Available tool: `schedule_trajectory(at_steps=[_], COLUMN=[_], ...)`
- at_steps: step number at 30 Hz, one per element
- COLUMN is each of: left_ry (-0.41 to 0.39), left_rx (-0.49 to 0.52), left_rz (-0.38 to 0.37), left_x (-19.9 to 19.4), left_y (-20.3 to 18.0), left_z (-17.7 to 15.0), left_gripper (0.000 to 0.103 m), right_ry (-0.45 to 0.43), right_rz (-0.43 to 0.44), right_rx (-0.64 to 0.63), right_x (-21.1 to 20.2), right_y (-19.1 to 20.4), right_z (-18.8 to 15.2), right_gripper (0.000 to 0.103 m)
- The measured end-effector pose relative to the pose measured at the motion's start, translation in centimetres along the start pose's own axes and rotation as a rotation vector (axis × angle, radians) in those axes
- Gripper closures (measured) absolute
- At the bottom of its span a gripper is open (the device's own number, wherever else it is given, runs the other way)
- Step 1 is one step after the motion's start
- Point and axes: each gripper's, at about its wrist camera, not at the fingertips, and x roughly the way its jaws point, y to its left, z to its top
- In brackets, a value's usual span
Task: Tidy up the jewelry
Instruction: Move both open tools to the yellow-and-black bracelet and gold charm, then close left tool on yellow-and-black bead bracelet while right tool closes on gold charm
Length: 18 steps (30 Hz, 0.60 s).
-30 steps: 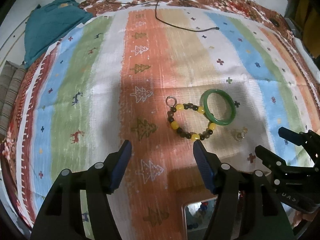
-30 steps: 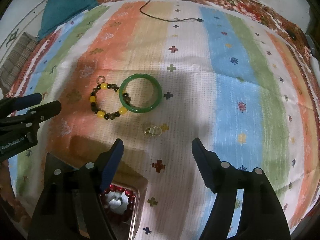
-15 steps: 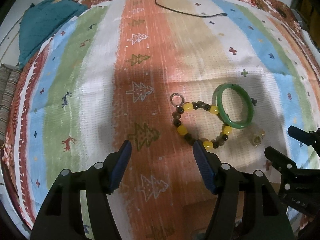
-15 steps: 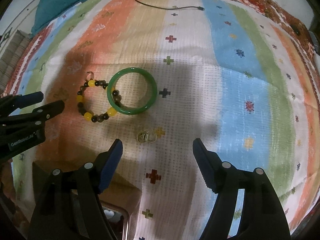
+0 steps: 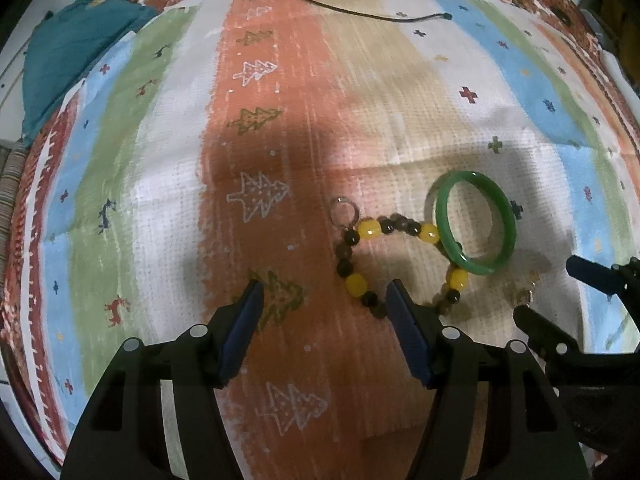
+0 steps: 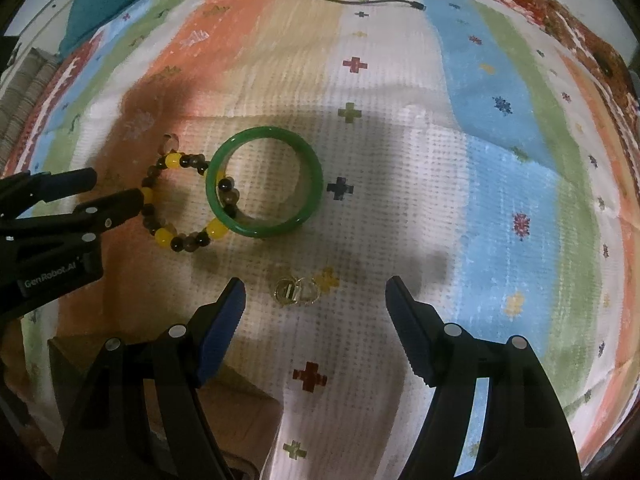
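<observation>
With both claws held apart, the small gold rings [image 6: 296, 291], probably light and slippery, are best pinched across their bands.

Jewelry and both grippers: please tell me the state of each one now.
Green bangle: flat on the cloth, overlapping the bracelet.
Beaded bracelet: lying flat, not gripped.
Small gold rings: loose on the cloth.
Left gripper: open, empty.
Right gripper: open, empty.

Striped cloth [image 6: 400, 160] w/ bangle [image 6: 264, 182], bead bracelet [image 6: 176, 204], rings [image 6: 296, 290].
</observation>
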Motion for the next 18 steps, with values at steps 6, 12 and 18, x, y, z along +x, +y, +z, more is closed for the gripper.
schedule_trajectory(at_steps=[6, 12, 18], left_ry=[0.026, 0.049, 0.054], left_rx=[0.019, 0.011, 0.04], left_rz=[-0.004, -0.015, -0.019], left_x=[1.3, 2.5, 2.7], left_y=[-0.5, -0.4, -0.7], left_z=[0.5, 0.7, 0.8], left_gripper=[0.043, 0.045, 0.079], right_ry=[0.016, 0.02, 0.025], right_rz=[-0.001, -0.018, -0.016], right_rx=[-0.009, -0.021, -0.052], right_x=[0.9, 1.5, 1.9], right_y=[0.2, 0.5, 1.5], right_z=[0.3, 0.9, 0.8], right_gripper=[0.031, 0.04, 0.068])
